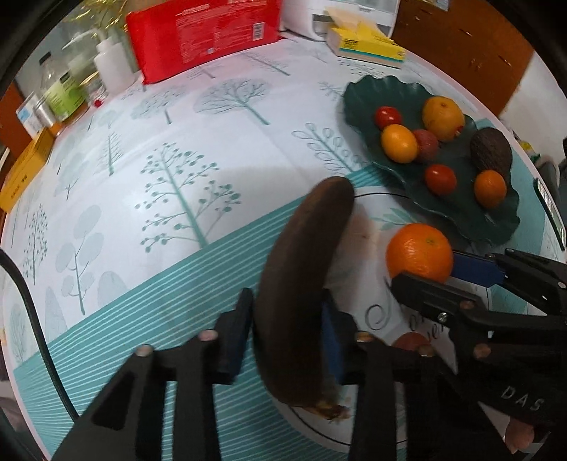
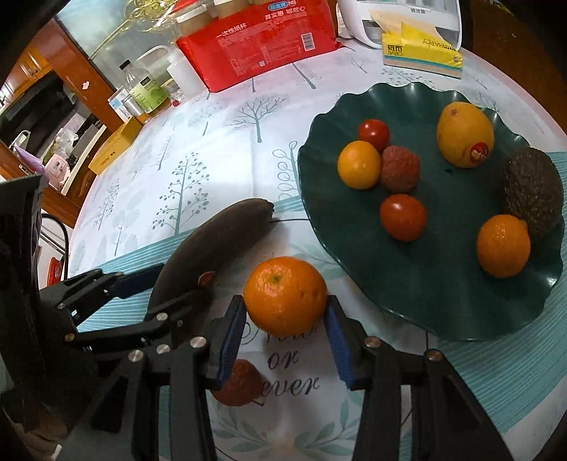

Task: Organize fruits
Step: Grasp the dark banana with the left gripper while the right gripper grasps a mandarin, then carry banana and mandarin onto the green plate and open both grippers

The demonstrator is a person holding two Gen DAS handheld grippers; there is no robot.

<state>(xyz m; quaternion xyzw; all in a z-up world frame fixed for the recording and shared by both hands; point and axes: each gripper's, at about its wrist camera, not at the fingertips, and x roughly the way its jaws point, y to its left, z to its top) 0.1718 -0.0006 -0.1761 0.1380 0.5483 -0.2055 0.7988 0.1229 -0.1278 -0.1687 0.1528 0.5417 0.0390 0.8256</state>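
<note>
My left gripper [image 1: 287,319] is shut on a dark brown overripe banana [image 1: 304,273], also seen in the right wrist view [image 2: 209,244], held above the white plate [image 1: 375,319]. My right gripper [image 2: 285,319] is shut on a large orange [image 2: 285,292], which shows in the left wrist view [image 1: 420,253] too. The dark green wavy plate [image 2: 425,283] to the right holds two small tomatoes, a lychee, two small oranges, a yellow lemon [image 2: 464,133] and an avocado [image 2: 533,189]. A reddish lychee-like fruit [image 2: 239,383] lies on the white plate under my right gripper.
A red packet of paper cups [image 2: 258,46], a yellow tissue box [image 2: 421,49] and a white appliance [image 2: 397,17] stand at the back of the tree-print tablecloth. Bottles and jars [image 2: 145,92] and a yellow box [image 2: 113,147] are at the far left.
</note>
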